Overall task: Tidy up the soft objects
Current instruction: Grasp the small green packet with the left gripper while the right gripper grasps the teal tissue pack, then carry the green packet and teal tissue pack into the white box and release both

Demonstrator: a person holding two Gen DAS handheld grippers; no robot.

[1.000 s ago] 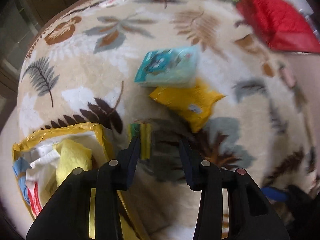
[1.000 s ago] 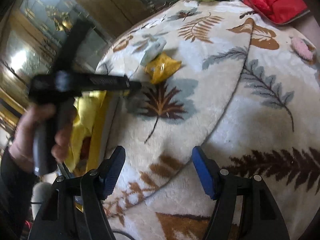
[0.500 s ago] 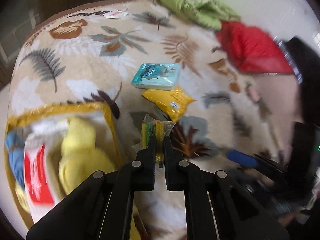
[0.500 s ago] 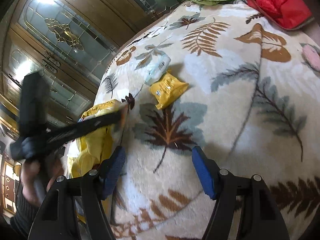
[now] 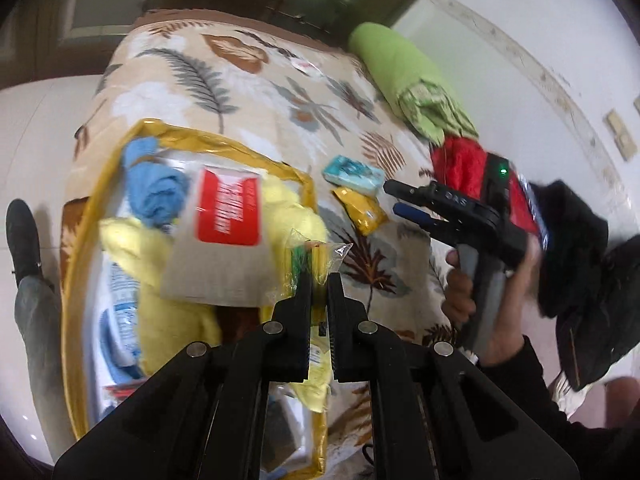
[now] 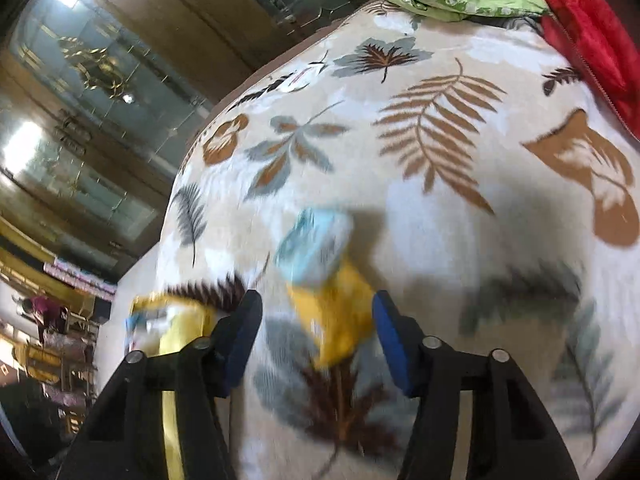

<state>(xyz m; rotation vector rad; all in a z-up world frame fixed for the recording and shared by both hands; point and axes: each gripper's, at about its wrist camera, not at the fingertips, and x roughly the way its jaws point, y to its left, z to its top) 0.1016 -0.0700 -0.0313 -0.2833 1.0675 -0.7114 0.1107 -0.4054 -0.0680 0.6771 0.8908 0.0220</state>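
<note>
A leaf-patterned blanket (image 6: 440, 208) lies before glass-paned wooden doors (image 6: 92, 92) and a white wall (image 5: 520, 40).

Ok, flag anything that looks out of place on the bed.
Two packs still lie loose on the blanket: a teal pack and a yellow pack touching it, outside the yellow-rimmed bin. The left claw holds a wrapped sponge by the bin's edge.

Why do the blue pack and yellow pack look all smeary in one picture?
Right wrist view: motion blur smears the blue pack and yellow pack, while the far leaves look sharp. Left wrist view: both packs look clearer; the fisheye bends the edges.
</note>
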